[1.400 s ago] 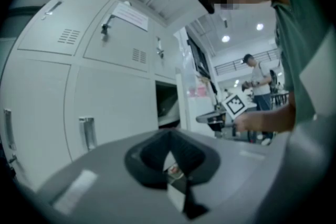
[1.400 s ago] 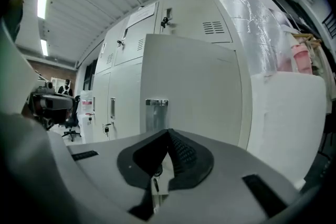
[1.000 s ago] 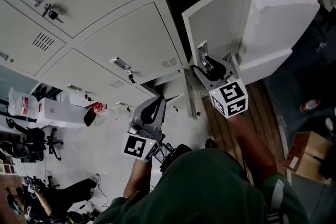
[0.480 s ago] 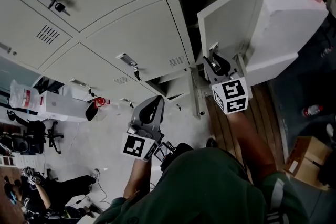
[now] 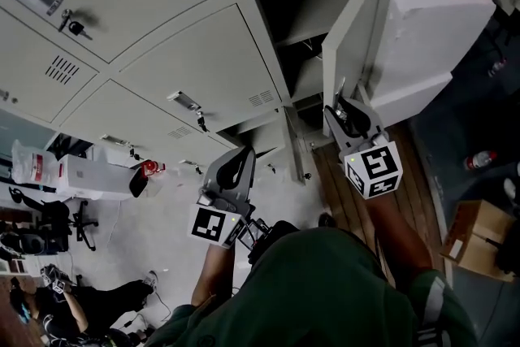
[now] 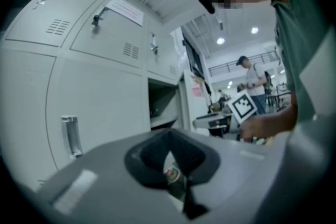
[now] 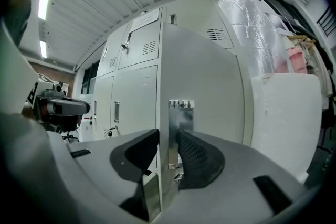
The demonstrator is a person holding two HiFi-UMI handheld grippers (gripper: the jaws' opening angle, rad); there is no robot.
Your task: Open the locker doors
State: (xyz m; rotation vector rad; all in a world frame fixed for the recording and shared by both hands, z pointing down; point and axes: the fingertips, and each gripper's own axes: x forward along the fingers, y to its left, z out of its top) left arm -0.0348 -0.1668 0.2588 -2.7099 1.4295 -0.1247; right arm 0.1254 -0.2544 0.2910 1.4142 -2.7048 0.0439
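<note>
Lockers [image 5: 191, 61] fill the wall in front of us. We count five shut doors in the head view and one door [image 5: 349, 28] swung wide at the upper right, baring a dark compartment [image 5: 301, 20] with a shelf inside.

We hold two grippers. The right gripper [image 5: 343, 108] is at the free edge of that open door. Its jaws have just been closing, and in its own view they are clamped on the door edge, one pad on each face, beside the metal latch plate [image 7: 180, 113].

The left gripper [image 5: 240, 161] hangs lower, well apart from the door. Its jaws are together with nothing between them.

On the floor [image 5: 422, 166] to the right we see one red-capped bottle [image 5: 479, 162] and one cardboard box [image 5: 475, 240].
</note>
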